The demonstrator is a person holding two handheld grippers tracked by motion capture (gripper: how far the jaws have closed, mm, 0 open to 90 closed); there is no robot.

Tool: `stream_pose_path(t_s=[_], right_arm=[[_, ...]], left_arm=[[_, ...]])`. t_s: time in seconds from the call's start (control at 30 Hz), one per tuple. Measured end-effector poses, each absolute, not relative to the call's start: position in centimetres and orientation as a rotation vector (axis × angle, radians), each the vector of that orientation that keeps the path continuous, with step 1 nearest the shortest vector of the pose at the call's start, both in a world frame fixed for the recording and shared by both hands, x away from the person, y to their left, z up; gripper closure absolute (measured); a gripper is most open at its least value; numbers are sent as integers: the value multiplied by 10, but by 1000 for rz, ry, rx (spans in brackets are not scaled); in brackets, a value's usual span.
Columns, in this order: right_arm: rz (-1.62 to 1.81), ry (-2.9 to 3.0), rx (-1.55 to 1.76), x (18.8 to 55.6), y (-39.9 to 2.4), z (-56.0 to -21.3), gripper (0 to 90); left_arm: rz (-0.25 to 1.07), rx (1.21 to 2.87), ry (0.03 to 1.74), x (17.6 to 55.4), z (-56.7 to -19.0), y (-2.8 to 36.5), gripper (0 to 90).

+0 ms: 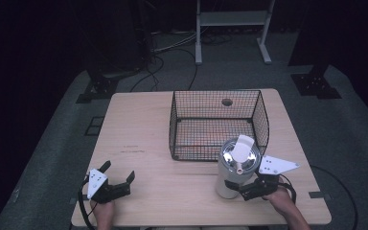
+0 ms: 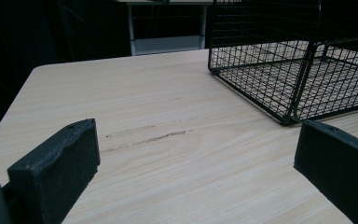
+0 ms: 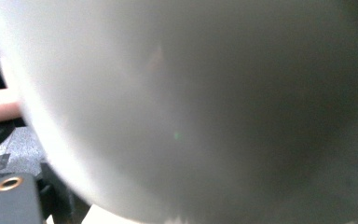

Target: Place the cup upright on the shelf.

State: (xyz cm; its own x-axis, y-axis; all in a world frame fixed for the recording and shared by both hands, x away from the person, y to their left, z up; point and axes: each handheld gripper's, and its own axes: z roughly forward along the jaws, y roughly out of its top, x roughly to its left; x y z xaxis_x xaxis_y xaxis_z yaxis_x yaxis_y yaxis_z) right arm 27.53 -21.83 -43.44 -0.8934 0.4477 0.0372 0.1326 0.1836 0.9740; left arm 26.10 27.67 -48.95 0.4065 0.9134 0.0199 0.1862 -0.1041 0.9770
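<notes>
White and cylindrical, the tall plastic canister (image 1: 235, 168) stands upright just before the black wire basket (image 1: 219, 123); my right gripper (image 1: 250, 189) clasps its lower wall. I'd lift straight, keeping it level. My left gripper (image 1: 117, 179) rests spread, holding nothing.

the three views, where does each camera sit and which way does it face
High view: above the person's side, facing forward and down on the table; both forearms, left gripper and right gripper show.
Left gripper view: rides the left gripper, low over the table, facing the wire basket; its two black fingers show.
Right gripper view: pressed against the white canister.
Shared: the high and left gripper views both show the basket.
</notes>
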Motion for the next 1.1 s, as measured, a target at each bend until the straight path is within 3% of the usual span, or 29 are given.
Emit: stream_pose_path(t_s=[0.6,1.1], right_arm=[[1753,2189,509,281,-222,-373,90],[1755,2165,494,315,-212,-324,90]], left_arm=[[830,1568,1003,261,-490,277,0],[830,1562,1005,261,-490,277,0]])
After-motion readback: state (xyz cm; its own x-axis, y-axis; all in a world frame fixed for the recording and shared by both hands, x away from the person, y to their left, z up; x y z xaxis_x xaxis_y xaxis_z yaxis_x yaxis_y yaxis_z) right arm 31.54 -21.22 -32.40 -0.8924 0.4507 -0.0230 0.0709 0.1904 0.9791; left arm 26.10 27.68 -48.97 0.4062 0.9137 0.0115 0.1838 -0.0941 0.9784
